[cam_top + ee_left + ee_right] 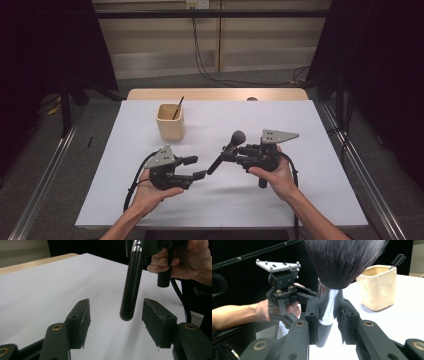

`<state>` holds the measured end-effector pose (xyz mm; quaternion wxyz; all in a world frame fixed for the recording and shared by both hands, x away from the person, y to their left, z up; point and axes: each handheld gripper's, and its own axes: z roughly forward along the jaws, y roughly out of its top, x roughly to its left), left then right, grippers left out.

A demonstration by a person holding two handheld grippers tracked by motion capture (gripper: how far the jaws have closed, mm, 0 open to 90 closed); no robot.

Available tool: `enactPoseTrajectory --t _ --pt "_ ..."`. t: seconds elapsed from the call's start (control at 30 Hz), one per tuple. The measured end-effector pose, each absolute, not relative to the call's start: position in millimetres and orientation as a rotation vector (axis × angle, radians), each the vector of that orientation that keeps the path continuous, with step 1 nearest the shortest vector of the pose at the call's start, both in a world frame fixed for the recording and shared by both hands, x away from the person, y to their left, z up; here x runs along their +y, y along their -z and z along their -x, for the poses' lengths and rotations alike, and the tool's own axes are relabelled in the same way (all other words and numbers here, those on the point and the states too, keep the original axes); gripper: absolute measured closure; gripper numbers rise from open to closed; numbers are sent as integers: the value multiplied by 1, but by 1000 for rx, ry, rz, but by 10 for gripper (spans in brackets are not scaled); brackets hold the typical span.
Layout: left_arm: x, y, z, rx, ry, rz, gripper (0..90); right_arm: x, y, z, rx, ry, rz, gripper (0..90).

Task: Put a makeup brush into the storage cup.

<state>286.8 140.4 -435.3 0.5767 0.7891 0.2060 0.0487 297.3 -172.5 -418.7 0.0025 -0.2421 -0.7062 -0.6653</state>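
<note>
The big make-up brush with soft dark bristles, a shiny silver collar and a long black handle [226, 150] is up in the air above the white table [300, 200], to the right of the square cream-coloured cup [170, 121] that stands near the back. It points slantwise, bristles up and back, handle end down toward the person.

The brush could slip or tip. It is pinched at one spot only, near the silver collar, and the long handle hangs free below, so a bump from the other tongs could swing it. If the grip lets go too soon, the brush would drop on the table.

The right gripper [329, 322] is squeezed tight on the brush at the collar. The left gripper [116, 315] has its jaws apart, one on each side of the handle's round end, and its pads [156, 315] do not touch it.
</note>
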Motion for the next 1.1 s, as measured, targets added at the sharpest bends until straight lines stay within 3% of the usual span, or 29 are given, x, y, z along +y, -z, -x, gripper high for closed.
enactPoseTrajectory --t 0.4,0.5,1.1 --pt "143 433 -287 528 -127 -1833 47 -183 415 -299 -2244 2050 779 722" --pt "146 432 -286 509 -156 -1830 13 -185 414 -299 -2266 2021 787 722" --pt "142 431 -286 536 -157 -1796 18 -182 403 -303 -2389 1848 772 722"
